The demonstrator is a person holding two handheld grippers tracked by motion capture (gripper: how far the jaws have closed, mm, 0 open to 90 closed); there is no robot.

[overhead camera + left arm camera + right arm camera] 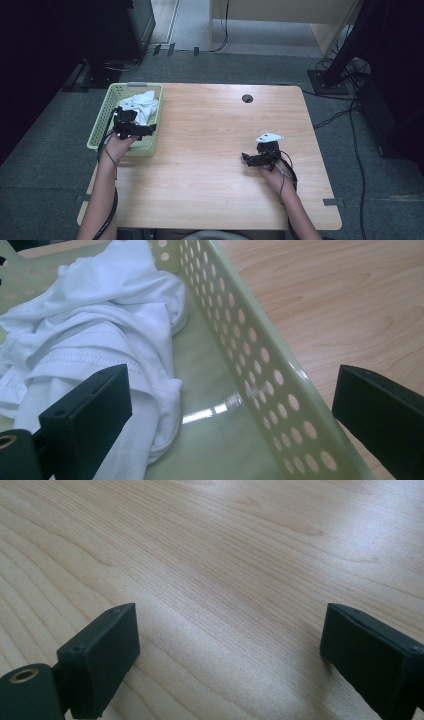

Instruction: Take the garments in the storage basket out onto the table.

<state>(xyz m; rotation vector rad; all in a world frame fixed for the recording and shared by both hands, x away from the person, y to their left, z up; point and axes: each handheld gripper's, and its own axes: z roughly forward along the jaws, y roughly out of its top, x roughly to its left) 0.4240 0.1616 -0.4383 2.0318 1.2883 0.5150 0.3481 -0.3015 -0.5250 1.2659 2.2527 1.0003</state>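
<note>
Left gripper (131, 125) poised over a green basket (102, 117) at the tabletop's (210, 150) left edge, jaws wide astride its wall, white cloth (95, 325) crumpled inside, right gripper (257, 158) apart, jaws wide above bare wood.

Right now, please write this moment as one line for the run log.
left gripper: open, over basket, near white cloth | right gripper: open, above bare table | cloth: in basket, not gripped
</note>
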